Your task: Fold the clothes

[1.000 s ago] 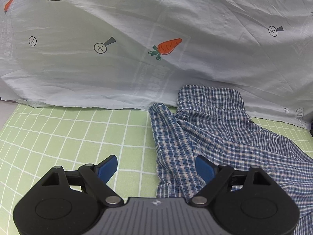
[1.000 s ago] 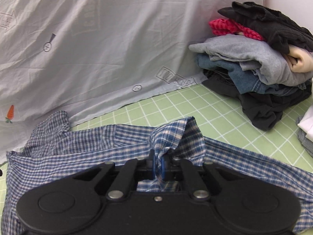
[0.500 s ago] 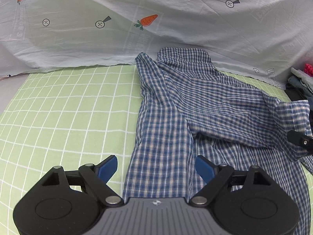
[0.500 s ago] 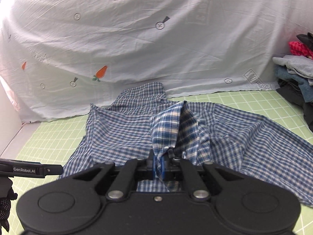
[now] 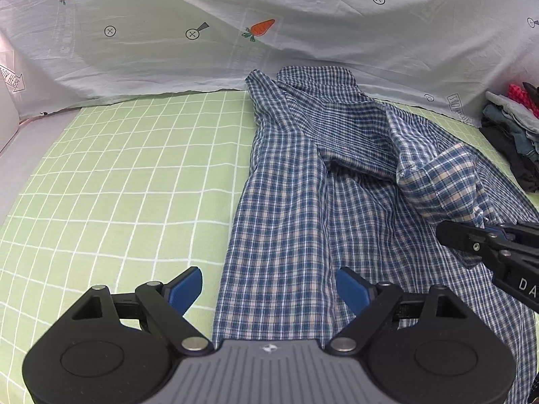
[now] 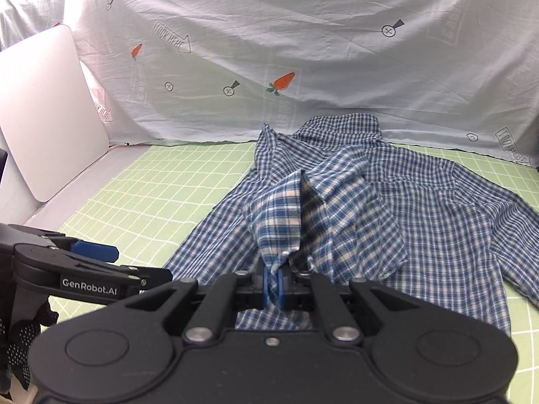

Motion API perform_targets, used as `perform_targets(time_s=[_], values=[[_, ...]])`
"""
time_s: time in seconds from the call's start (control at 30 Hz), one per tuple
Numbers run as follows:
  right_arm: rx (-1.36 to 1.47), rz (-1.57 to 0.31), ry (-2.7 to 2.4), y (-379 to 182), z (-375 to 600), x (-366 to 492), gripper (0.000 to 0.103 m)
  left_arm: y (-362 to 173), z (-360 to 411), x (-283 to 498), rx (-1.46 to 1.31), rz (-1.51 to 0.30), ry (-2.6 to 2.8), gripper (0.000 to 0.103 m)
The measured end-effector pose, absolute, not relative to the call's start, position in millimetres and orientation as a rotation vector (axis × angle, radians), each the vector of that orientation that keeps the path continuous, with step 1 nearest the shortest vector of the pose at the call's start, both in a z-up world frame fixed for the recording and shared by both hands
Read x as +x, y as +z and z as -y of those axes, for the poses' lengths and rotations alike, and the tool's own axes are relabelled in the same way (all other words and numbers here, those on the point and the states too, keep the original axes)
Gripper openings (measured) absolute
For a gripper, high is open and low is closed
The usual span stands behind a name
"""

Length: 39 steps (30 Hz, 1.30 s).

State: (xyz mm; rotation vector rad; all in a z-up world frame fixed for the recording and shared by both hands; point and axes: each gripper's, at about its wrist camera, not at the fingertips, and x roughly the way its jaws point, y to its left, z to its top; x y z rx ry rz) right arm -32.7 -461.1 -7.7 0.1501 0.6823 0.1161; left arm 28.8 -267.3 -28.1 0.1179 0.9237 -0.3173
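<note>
Left wrist view: your left tool (image 5: 269,289) hangs with its blue pads spread wide and nothing between them. The plaid shirt (image 5: 303,202) lies on the green checked sheet (image 5: 118,185), its long axis running from the collar at upper centre down to the hem at the bottom of the frame. The shirt's left edge falls right between the spread pads, so this hand is the nearer one to that side. At the right edge of the frame your right tool (image 5: 485,232) pinches a raised bunch of the cloth.

Right wrist view: the right tool (image 6: 274,284) has its pads pressed together on a peaked fold of the plaid shirt (image 6: 438,222), lifted up off the flat body. The left tool (image 6: 97,252) shows at lower left, beside the shirt's edge, so carrying the fold over would mean heading toward that side.
</note>
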Motion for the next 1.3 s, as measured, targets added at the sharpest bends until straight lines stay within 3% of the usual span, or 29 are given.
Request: perform_targets(time_s=[0.23,0.33,0.4,0.53,0.67,0.83,1.1,1.2,1.3], values=[[0.134,-0.758,0.167,-23,430,-49,0.006,-29,253,7,0.142,-0.945,-0.314,0.087],[0.141,-0.818,0.149,-33,422,-54,0.011,-31,248,0,0.150,-0.958,-0.317,0.087],[0.144,-0.848,0.129,-38,419,-60,0.019,-32,246,-3,0.152,-0.967,-0.321,0.087],[0.135,-0.849,0.075,-37,418,-78,0.052,-36,245,-6,0.142,-0.983,-0.334,0.087],[0.094,-0.824,0.004,-30,420,-100,0.076,-39,248,-9,0.102,-0.998,-0.357,0.087],[0.118,-0.825,-0.125,-34,442,-123,0.086,-39,264,-13,0.035,-0.996,-0.444,0.086],[0.195,-0.929,-0.287,-66,491,-151,0.088,-42,306,-21,0.013,-0.983,-0.547,0.069],[0.177,-0.967,-0.318,-78,502,-154,0.096,-51,318,-17,0.009,-0.997,-0.525,0.062],[0.185,-0.999,-0.329,-89,512,-160,0.099,-60,322,-11,-0.005,-1.004,-0.480,0.040]])
